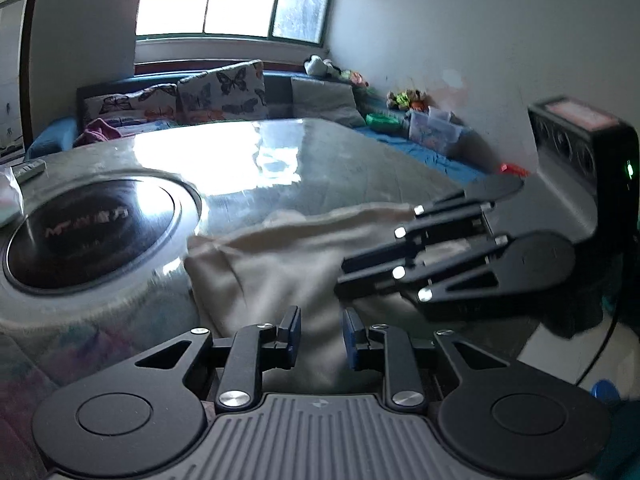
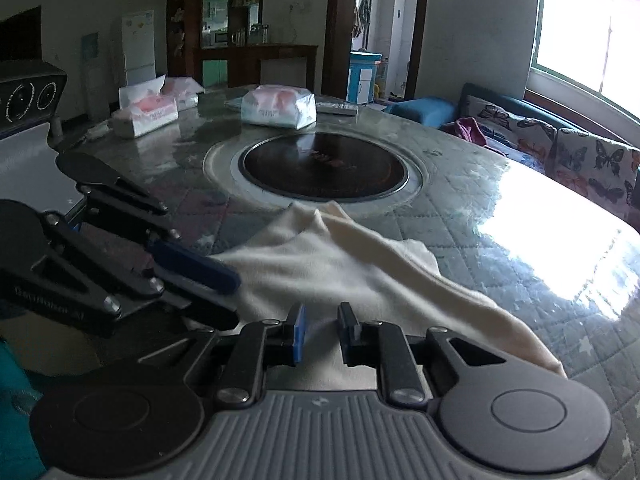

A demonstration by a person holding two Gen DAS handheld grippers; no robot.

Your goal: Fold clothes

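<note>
A cream garment lies crumpled on the glass-topped table, near its front edge; it also shows in the right wrist view. My left gripper is open, its jaws a little apart over the garment's near part, with cloth showing between them. It appears from the side in the right wrist view, its fingers at the garment's left edge. My right gripper is open over the garment's near edge. In the left wrist view it reaches in from the right over the cloth.
A round black hotplate is set in the middle of the table. Tissue packs and a tissue box stand at the far side. A sofa with butterfly cushions lies beyond. A black device stands at the right.
</note>
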